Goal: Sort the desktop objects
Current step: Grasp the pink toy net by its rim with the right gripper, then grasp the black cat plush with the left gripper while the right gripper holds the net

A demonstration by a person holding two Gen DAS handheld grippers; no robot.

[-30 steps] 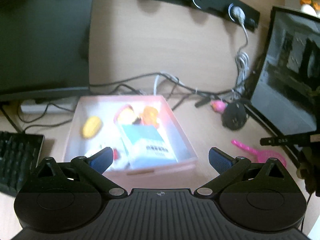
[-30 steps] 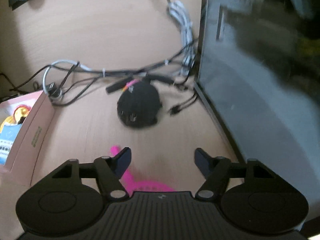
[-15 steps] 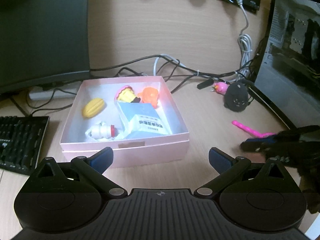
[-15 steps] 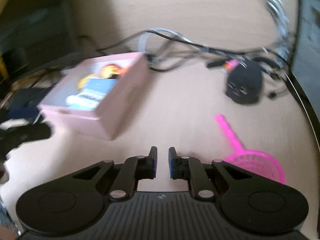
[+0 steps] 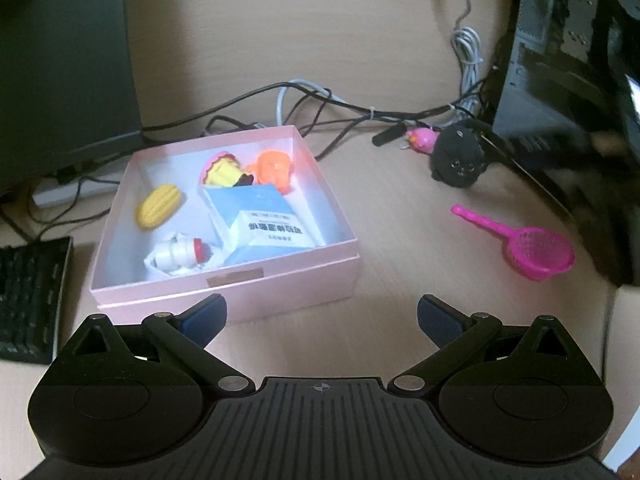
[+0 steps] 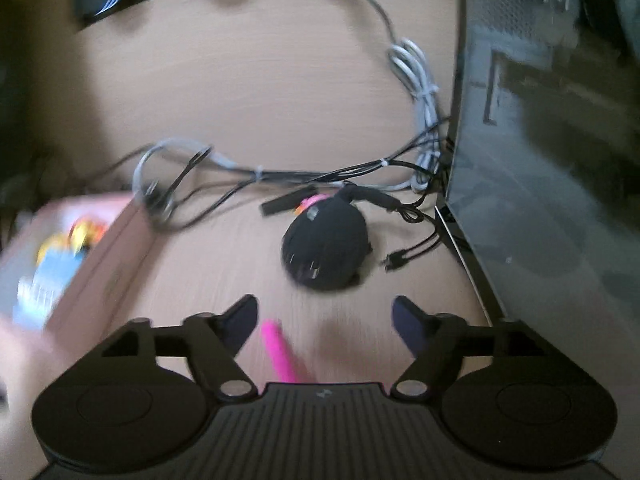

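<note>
- Pink box is set on the bench toward its left side, just right of the keyboard; it serves as the sorting bin.
- Already lying in the box: yellow corn toy, orange toy, yellow-pink toy, blue carton, white-red piece. Sorting is judged well along.
- Still out on the bench: pink strainer scoop, well right of the box toward the right edge, bowl tilted on its side; black plush toy and small pink toy lie further back among the cables, beside the computer case.
- Left gripper is spread wide, nothing between the pads, and held just short of the box's near wall, likely waiting or ready to steady the box.
- Right gripper jaws are opening, nothing pinched; the scoop handle is seen low between them, not touched. Probably being lined up for the scoop or the plush; which cannot be told, as the view is blurred.
</note>
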